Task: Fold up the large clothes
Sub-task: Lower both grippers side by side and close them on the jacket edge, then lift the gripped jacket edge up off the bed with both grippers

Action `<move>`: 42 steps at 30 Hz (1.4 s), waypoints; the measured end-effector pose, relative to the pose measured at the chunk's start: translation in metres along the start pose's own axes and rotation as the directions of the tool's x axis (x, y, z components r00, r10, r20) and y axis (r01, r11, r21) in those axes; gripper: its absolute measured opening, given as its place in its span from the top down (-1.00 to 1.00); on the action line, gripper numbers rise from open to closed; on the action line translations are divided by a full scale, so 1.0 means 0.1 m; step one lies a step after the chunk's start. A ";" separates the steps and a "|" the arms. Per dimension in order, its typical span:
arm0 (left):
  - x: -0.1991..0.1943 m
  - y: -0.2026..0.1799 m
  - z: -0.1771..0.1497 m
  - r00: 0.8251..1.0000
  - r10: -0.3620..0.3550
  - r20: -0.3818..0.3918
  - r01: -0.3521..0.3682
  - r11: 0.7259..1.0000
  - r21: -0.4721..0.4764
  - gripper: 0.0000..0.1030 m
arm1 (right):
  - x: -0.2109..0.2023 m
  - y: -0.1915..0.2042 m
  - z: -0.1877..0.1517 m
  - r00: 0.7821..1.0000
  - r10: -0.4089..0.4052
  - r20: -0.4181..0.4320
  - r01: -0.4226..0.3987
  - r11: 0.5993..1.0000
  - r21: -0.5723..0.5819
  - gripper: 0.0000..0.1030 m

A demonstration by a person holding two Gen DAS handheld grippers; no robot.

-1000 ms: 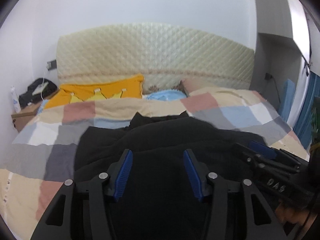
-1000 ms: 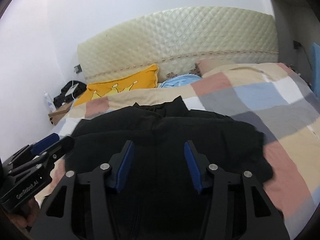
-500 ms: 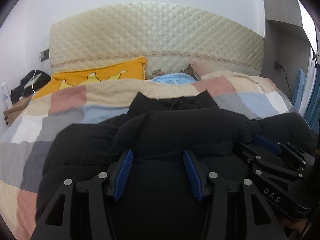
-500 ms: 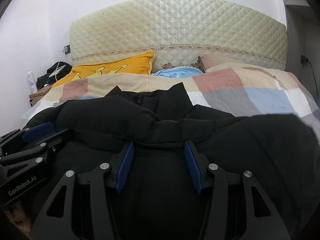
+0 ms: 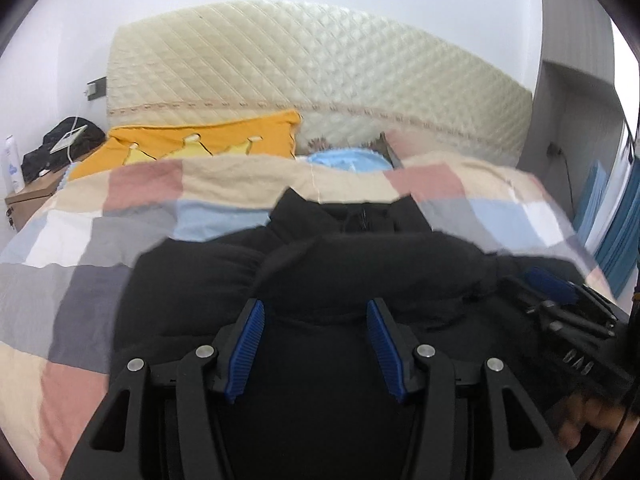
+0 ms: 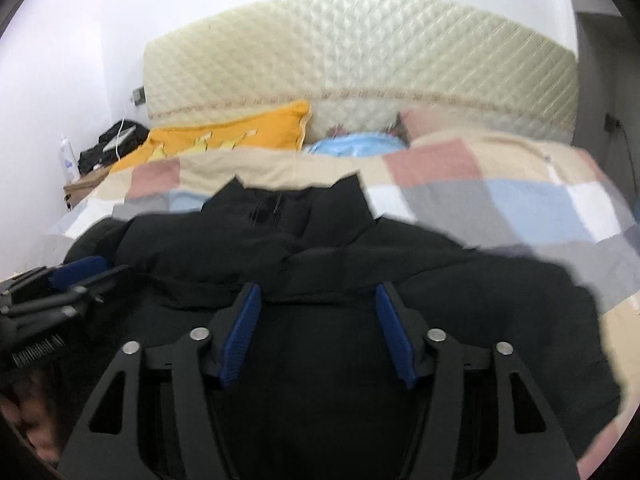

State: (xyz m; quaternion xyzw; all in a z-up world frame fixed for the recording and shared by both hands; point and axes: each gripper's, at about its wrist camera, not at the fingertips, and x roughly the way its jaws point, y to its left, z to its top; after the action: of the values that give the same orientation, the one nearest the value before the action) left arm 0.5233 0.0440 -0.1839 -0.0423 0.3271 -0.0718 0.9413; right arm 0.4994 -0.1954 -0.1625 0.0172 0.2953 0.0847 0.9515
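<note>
Now the black coat (image 5: 360, 280) lies bunched on the bed (image 5: 80, 248), fold half done. Left claw (image 5: 316, 344) pinches it; right claw (image 6: 318, 332) has just been opening around it.

Not seeing whether my left gripper (image 5: 316, 344) is pinching black jacket (image 5: 360, 264); jacket's near end running off frame; quilt (image 6: 500, 200) blurring.

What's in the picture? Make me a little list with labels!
place: bed with checked quilt, padded headboard
garment: black jacket, on the quilt, doubled over, fold near its collar
left gripper: shut on jacket fold
right gripper: jaws just been opening, jacket fold between them, grip unclear
behind: yellow pillow, blue pillow
</note>
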 end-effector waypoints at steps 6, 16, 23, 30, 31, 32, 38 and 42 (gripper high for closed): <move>-0.02 0.20 -0.10 0.996 0.091 -0.017 -0.091 0.996 -0.004 -0.03 | -0.18 -0.48 -0.05 0.997 -0.079 -0.001 0.079 0.995 0.067 -0.24; 0.26 0.18 -0.34 0.994 0.109 -0.020 -0.108 0.993 0.054 -0.07 | 0.16 -0.62 -0.39 0.998 -0.053 -0.016 0.053 0.998 0.015 -0.28; 0.17 0.16 -0.28 0.991 0.129 -0.040 -0.126 0.990 0.056 -0.06 | 0.14 -0.63 -0.37 0.997 -0.064 -0.044 0.065 0.998 0.024 -0.30; -0.49 0.18 -0.02 0.991 0.134 0.014 -0.134 0.991 -0.008 -0.06 | -0.45 -0.57 -0.09 1.000 -0.025 -0.004 0.025 0.997 0.075 -0.30; -0.60 0.17 0.01 0.991 0.131 0.021 -0.131 0.991 -0.013 -0.06 | -0.56 -0.53 -0.04 1.000 -0.023 0.007 0.023 0.998 0.067 -0.31; -0.73 0.15 0.06 0.991 0.129 0.030 -0.128 0.992 -0.014 -0.06 | -0.70 -0.49 0.01 1.000 -0.015 0.020 0.014 0.998 0.057 -0.31; -1.63 -0.12 0.33 0.986 0.127 0.109 -0.131 0.991 0.032 -0.06 | -1.56 -0.25 0.29 0.995 -0.002 0.100 0.001 1.000 0.013 -0.33; -2.28 -0.33 0.43 0.981 0.099 0.164 -0.108 0.993 0.047 -0.06 | -2.09 -0.15 0.41 0.988 0.016 0.152 -0.019 1.000 0.017 -0.42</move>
State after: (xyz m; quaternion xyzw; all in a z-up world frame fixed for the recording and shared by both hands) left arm 0.3695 0.0499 -0.0070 -0.0047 0.2496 -0.0280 0.9679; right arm 0.3549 -0.2452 -0.0129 0.0350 0.2224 0.0890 0.9703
